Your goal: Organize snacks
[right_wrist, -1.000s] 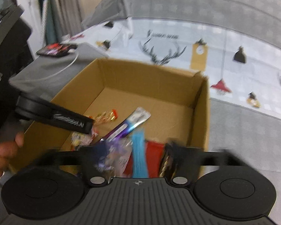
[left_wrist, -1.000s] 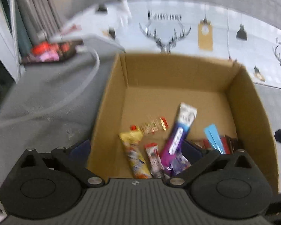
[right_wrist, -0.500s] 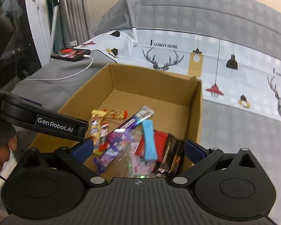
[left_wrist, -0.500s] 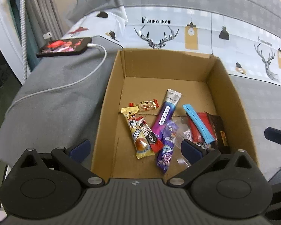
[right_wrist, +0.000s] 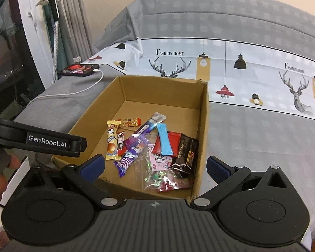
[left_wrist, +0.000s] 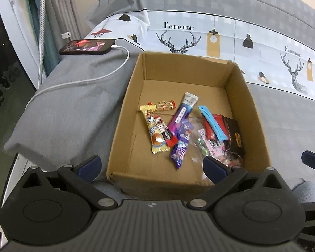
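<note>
- Left wrist view: the left gripper (left_wrist: 151, 167) hangs near the front wall of a cardboard box (left_wrist: 124, 113) on a grey bed (left_wrist: 69, 109), jaws spread wide and holding nothing.
- Right wrist view: the right gripper (right_wrist: 155, 166) is also over the box's near edge, jaws wide and empty.
- Snacks lie on the box floor: a yellow bar (left_wrist: 154, 132), a purple packet (left_wrist: 181, 149), a blue stick (left_wrist: 213, 121) and a black packet (left_wrist: 234, 133).
- A phone (left_wrist: 87, 46) with a white cable (left_wrist: 90, 79) sits on the bed, well apart from the box.

1 cardboard box (right_wrist: 203, 113), about 10 snack packets (right_wrist: 163, 140) inside it, 1 phone (left_wrist: 87, 46), 1 cable (left_wrist: 90, 79)
</note>
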{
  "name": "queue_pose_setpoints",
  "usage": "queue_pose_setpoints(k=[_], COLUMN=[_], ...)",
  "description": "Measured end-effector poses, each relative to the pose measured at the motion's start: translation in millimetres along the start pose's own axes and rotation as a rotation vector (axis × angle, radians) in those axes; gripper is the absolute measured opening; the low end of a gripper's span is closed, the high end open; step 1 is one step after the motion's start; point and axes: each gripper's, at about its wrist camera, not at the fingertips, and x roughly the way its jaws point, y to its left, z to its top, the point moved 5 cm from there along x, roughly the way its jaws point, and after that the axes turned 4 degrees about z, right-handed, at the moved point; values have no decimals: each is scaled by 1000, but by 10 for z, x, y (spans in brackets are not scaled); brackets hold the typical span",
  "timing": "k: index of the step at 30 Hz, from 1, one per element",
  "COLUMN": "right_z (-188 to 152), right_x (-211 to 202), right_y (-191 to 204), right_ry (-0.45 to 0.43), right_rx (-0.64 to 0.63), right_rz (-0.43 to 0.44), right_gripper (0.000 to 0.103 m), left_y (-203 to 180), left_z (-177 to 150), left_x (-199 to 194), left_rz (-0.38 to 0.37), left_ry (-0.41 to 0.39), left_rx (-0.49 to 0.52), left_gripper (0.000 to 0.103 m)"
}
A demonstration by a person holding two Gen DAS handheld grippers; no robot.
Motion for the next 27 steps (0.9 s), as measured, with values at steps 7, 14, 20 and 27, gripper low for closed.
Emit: queue_pose_setpoints(k=[7,14,20,27], right_z=[-46,-156,-205,-264], right_x=[-258,-524,-686,-810], right_y=[58,95,148,199], right_ry=[-35,-72,-95,-108], right_rx=[-5,-31,-57,-80], right_rz=[-2,-8,1,1], right_gripper=[103,103,103,103], left_y=[-55,-89,-38,4], left_z=[-144,-294,-412,-521], left_x=[-251,-494,-676,-762], left_rz=[-12,-4,18,11], left_ry=[-34,-66,-106,-100], left_rx=[-5,5,-12,-32], left_gripper=[103,103,103,103])
